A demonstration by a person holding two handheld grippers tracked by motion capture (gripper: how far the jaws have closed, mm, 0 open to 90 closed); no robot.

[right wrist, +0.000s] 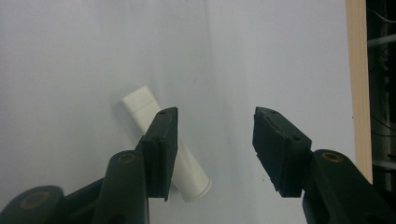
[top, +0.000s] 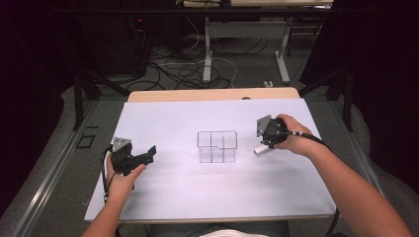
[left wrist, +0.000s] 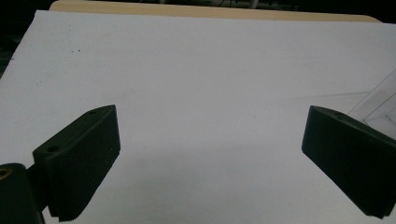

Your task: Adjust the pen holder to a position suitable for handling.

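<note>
A clear plastic box (top: 217, 146) with inner dividers stands in the middle of the white table (top: 163, 192); a corner of the clear box (left wrist: 379, 105) shows at the right of the left gripper view. A white tube (right wrist: 164, 149) lies flat on the table right of the box, also seen as the white tube (top: 262, 148) under the right hand. My right gripper (right wrist: 215, 144) hovers over it, open; its left jaw overlaps the tube and nothing is between the jaws. My left gripper (left wrist: 208, 163) is open and empty, left of the box, seen from above as the left gripper (top: 129, 157).
The table's wooden far edge (top: 212, 94) runs along the back. Beyond it stand desk legs (top: 207, 49) and loose cables (top: 173, 69) on the floor. Dark curtains close in both sides.
</note>
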